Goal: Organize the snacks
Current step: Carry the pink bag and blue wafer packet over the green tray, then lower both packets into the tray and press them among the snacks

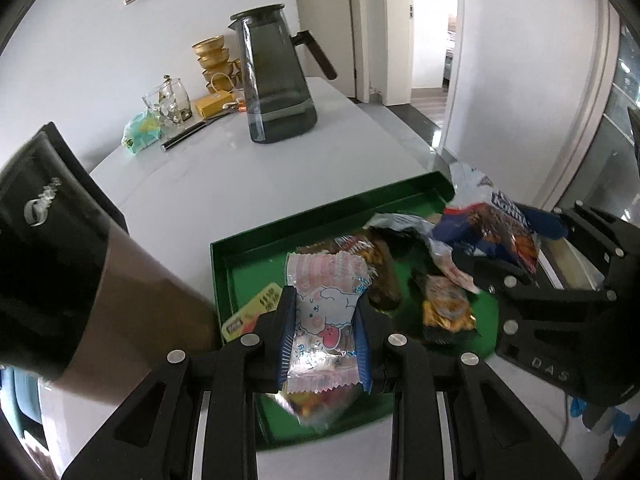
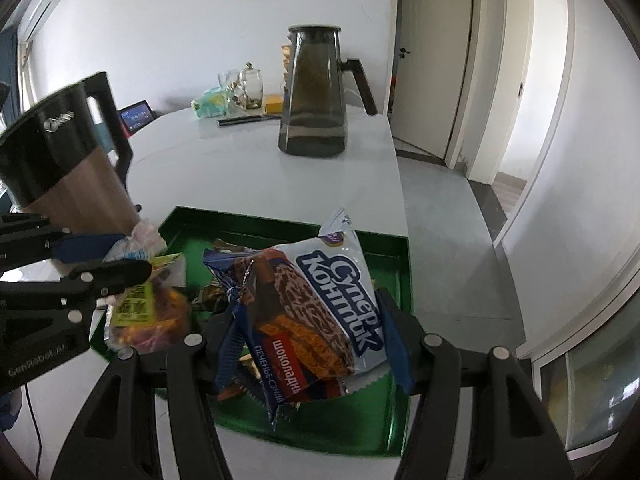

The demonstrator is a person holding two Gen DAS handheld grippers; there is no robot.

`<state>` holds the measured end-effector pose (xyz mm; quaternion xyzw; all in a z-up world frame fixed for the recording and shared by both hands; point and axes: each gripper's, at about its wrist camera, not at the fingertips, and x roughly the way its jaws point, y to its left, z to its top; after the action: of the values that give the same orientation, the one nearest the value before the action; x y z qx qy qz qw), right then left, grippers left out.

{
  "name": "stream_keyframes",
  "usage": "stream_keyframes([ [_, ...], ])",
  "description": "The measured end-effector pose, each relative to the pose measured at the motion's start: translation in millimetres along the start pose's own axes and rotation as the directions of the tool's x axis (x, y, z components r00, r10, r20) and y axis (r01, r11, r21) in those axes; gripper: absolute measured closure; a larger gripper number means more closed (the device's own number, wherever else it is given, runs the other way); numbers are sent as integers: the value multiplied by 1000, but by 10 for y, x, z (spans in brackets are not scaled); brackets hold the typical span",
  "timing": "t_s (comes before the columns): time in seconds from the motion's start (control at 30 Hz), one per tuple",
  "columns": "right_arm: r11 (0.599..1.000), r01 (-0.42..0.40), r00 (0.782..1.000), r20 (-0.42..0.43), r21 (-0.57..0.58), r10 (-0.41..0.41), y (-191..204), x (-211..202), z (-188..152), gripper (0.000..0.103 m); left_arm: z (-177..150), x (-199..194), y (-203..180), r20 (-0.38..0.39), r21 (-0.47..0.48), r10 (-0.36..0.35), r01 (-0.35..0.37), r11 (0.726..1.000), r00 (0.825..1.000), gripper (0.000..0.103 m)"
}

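A green tray (image 1: pixel 320 216) (image 2: pixel 394 258) on the white table holds several snack packets. My left gripper (image 1: pixel 323 328) is shut on a pink-and-white candy packet (image 1: pixel 320 320) with a cartoon sheep, held over the tray's near left part. My right gripper (image 2: pixel 316 344) is shut on a blue-and-white chocolate biscuit packet (image 2: pixel 320 312), held above the tray's near side; it also shows in the left wrist view (image 1: pixel 492 232) at the right. Loose packets lie in the tray: a brown one (image 1: pixel 380 272), an orange-gold one (image 1: pixel 446 308) and a yellow-labelled one (image 2: pixel 140 304).
A black-and-bronze kettle (image 1: pixel 60 280) (image 2: pixel 68 168) stands close left of the tray. A dark glass pitcher (image 1: pixel 276 80) (image 2: pixel 316 92) stands farther back. Glass jars (image 1: pixel 168 104), gold bowls (image 1: pixel 214 56), a knife (image 1: pixel 188 136) and a green pack (image 1: pixel 140 136) sit near the wall.
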<state>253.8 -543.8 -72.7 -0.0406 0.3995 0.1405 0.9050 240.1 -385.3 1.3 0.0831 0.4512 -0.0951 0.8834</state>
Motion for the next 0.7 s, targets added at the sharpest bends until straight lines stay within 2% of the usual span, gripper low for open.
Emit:
stream_keyframes([
  [0.3,1000,-5,998,-65,-19,4,62,480,-56,55,61,415,50,-26,2,-5,5,1000,1000,80],
  [0.7,998,49,996,-73,-42,-52,46,652,-106,55,87,586,46,-19,11,-3,3,1000,1000,79],
])
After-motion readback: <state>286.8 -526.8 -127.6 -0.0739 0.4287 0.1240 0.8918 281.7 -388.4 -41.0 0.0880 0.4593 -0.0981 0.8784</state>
